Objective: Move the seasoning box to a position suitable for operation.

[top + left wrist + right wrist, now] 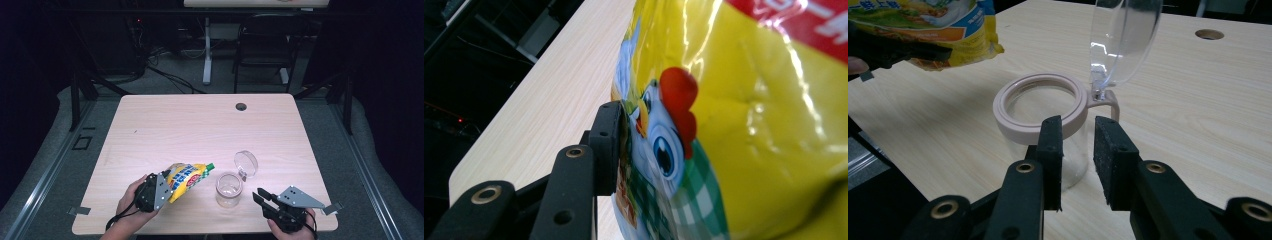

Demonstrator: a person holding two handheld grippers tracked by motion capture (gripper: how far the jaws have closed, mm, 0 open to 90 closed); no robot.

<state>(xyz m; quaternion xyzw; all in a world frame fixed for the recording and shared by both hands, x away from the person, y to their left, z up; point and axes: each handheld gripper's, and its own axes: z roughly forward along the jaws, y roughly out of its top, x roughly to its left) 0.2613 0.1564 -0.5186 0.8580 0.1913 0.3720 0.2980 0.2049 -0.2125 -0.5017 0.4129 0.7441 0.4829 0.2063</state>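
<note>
A yellow snack bag (187,180) with a cartoon rooster (669,140) hangs tilted over the table's front left, its green top end pointing at the jar. My left gripper (170,189) is shut on the bag's lower end; one black finger (606,145) presses against the foil, and the other is hidden behind the bag. A clear glass jar (229,190) with a pale pink rim (1040,100) stands upright, its clear hinged lid (246,162) flipped up and open. My right gripper (261,196) sits just right of the jar near the front edge. Its jaws (1079,125) stand apart, with nothing between them.
The light wooden table (200,125) has a round cable hole (241,106) at the back centre. Behind the table stand a black chair (265,45) and a white desk leg (207,50). The front edge lies close under both hands.
</note>
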